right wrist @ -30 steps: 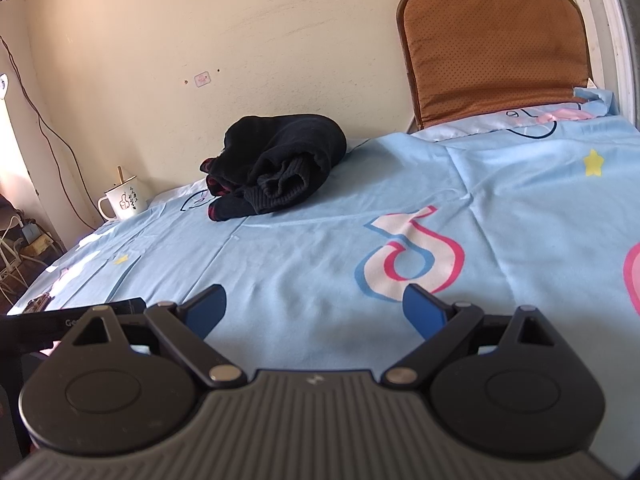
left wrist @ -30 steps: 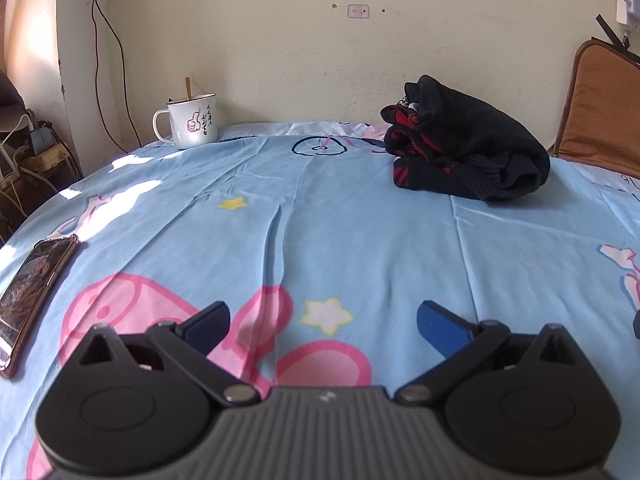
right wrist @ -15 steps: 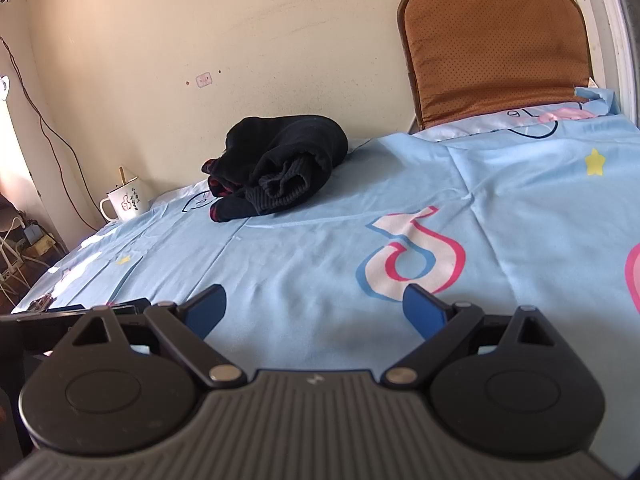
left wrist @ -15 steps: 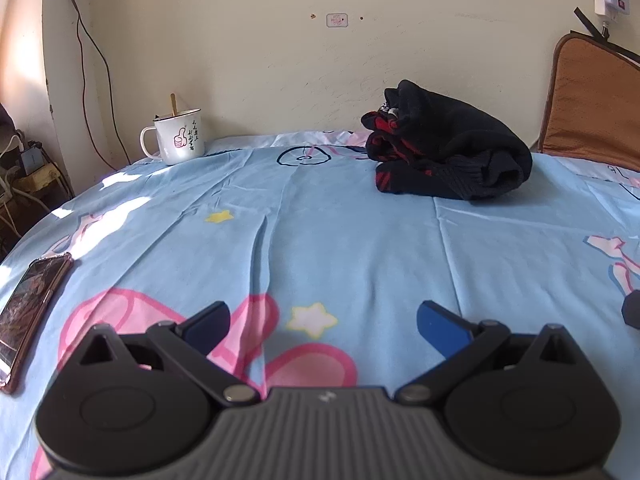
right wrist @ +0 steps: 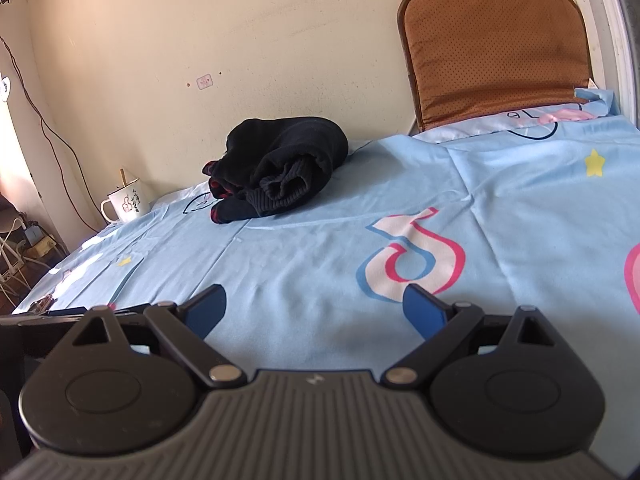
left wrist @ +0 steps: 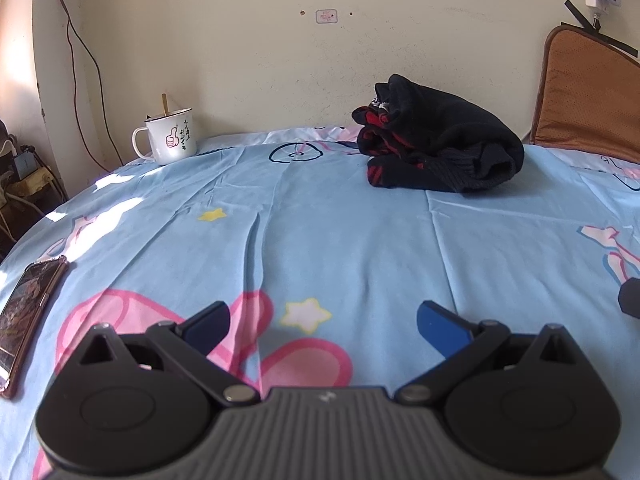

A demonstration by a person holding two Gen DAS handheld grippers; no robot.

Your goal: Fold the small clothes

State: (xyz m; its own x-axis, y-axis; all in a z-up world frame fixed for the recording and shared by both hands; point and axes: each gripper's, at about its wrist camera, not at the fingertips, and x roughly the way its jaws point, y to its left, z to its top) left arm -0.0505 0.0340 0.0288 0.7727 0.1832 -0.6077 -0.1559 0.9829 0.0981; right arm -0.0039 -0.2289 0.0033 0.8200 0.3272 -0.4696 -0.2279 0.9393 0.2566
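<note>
A crumpled black garment with red stripes (left wrist: 436, 148) lies in a heap at the far side of the light blue patterned sheet (left wrist: 340, 240), near the wall. It also shows in the right wrist view (right wrist: 280, 172). My left gripper (left wrist: 322, 320) is open and empty, low over the sheet, well short of the garment. My right gripper (right wrist: 314, 306) is open and empty too, also low over the sheet and far from the garment.
A white enamel mug (left wrist: 170, 140) with a stick in it stands at the far left by the wall. A phone (left wrist: 26, 308) lies at the sheet's left edge. A brown cushion (right wrist: 492, 52) leans on the wall at the far right. Cables hang at left.
The left gripper has shifted a little, so the garment and mug sit slightly further left in its view. The right view is nearly unchanged. Both grippers stay open.
</note>
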